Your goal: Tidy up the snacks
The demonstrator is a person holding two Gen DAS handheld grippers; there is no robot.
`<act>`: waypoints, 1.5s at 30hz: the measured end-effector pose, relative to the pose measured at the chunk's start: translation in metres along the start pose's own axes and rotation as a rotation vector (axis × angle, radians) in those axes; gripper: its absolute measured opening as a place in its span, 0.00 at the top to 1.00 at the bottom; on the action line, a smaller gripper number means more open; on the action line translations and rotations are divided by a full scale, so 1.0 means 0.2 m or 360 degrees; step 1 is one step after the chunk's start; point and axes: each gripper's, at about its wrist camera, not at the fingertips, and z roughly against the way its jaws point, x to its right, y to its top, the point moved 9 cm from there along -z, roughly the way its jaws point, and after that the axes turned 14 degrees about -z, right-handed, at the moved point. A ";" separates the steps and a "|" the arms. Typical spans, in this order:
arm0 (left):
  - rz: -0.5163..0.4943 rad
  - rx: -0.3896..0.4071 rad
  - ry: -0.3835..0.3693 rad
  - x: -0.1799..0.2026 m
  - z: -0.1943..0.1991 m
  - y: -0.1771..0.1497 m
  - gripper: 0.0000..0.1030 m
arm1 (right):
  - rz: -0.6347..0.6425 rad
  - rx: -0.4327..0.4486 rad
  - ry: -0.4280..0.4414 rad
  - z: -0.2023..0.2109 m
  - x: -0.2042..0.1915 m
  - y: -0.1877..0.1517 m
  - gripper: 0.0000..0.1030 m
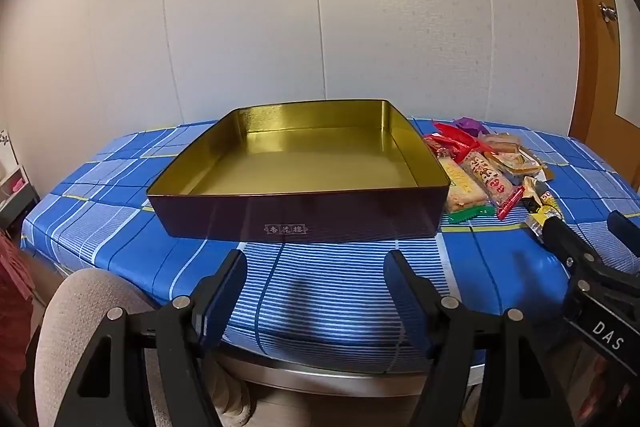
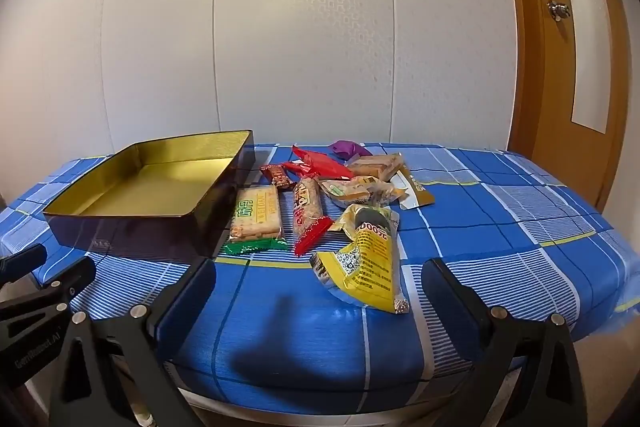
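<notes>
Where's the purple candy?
In the right wrist view, the purple candy lies at the far edge of the snack pile, behind the red wrapper, right of the gold tin.

A table (image 2: 500,227) stands against a wall (image 2: 304,27), with a door (image 2: 568,67) behind its right end. On the table, toward the left and nearer the back edge, sits an open tin (image 2: 132,227) with nothing in it. Just right of the tin lies a loose cluster of snack packets (image 2: 332,195), some overlapping. A biscuit packet (image 2: 256,215) lies closest to the tin's right wall. The packet nearest the front edge (image 2: 368,267) lies at the cluster's right front. A small wrapped sweet (image 2: 348,148) lies farthest back. A chair back (image 1: 80,327) stands before the table's front left edge.
</notes>
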 end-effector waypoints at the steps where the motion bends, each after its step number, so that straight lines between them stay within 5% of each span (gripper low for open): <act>1: -0.0004 0.0002 -0.0003 0.00 0.00 0.00 0.30 | 0.0000 0.0000 -0.0003 0.00 0.00 0.00 0.00; 45: -0.0036 0.0055 -0.0021 0.04 0.04 0.02 0.30 | 0.0017 -0.0035 -0.0006 -0.01 -0.03 -0.02 0.00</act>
